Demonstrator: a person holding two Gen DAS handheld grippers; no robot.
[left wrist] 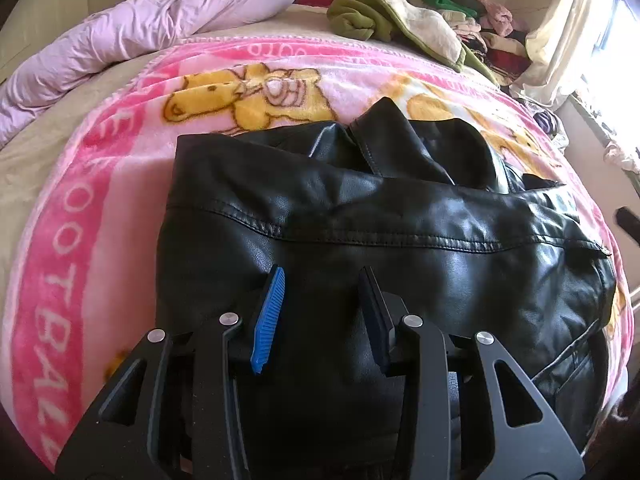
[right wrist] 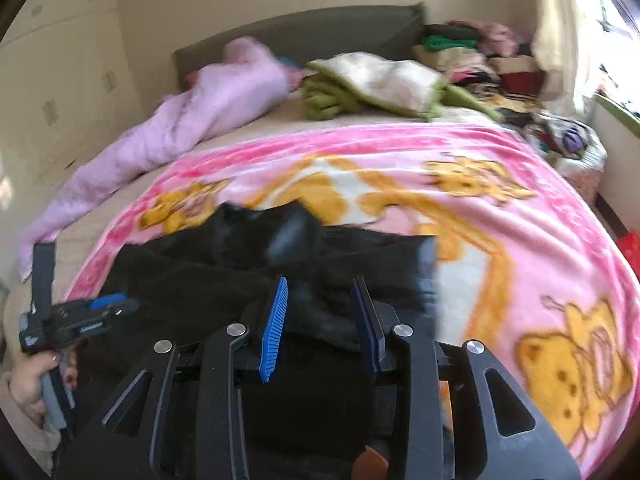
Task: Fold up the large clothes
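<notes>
Leather jacket (left wrist: 360,224) seams sharp; right view blurred.

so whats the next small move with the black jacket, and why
Probably lower the left hand-held gripper onto the near edge of the black leather jacket and pinch it. Its jaws stand part open just above the leather with nothing pressed between them. The jacket lies bunched, collar up, on the pink blanket, and the right hand-held gripper hangs over it too, jaws apart, holding nothing.
</notes>
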